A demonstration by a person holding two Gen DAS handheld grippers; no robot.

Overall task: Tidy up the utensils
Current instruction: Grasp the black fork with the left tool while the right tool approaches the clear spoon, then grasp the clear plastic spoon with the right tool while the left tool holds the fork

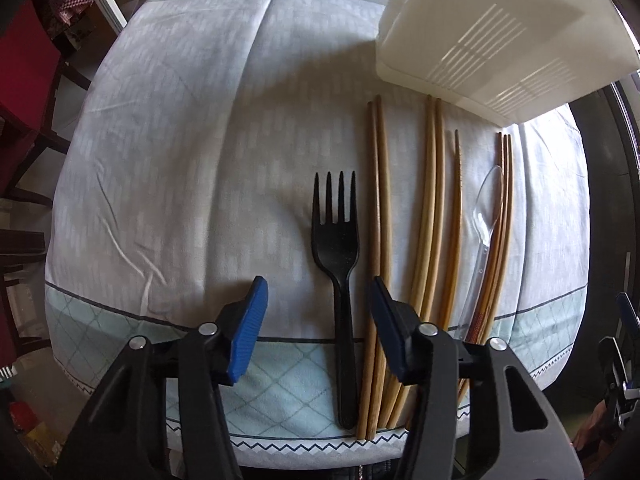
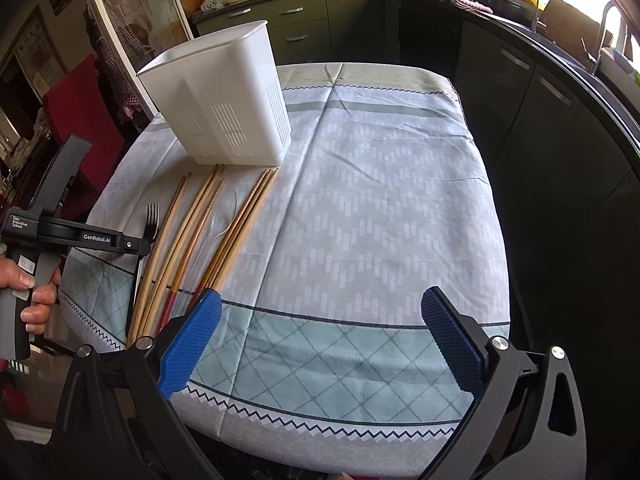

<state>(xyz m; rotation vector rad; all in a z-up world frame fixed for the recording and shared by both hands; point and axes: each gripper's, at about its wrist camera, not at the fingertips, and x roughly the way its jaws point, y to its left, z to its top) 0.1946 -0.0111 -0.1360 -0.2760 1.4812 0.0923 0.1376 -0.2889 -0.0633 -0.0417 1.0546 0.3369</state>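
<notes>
A black plastic fork (image 1: 336, 240) lies on the tablecloth (image 1: 180, 160), tines pointing away. My left gripper (image 1: 317, 280) hangs straight over its handle with a blue pad on each side, a gap on both sides, neither pad touching it. Right of the fork lie several wooden chopsticks (image 1: 378, 220) and a clear plastic spoon (image 1: 486, 216). A white slotted utensil holder (image 1: 492, 40) stands just beyond them. In the right wrist view the holder (image 2: 228, 108), chopsticks (image 2: 188, 240) and fork (image 2: 151, 220) sit at the left. My right gripper (image 2: 322, 292) is open over bare cloth, holding nothing.
A hand (image 2: 36, 292) holds the left gripper's handle at the table's left edge. Red chairs (image 2: 80, 92) stand to the left of the table. Dark kitchen cabinets (image 2: 540, 120) and a counter run along the right and back. The table's front edge (image 2: 320, 420) is near both grippers.
</notes>
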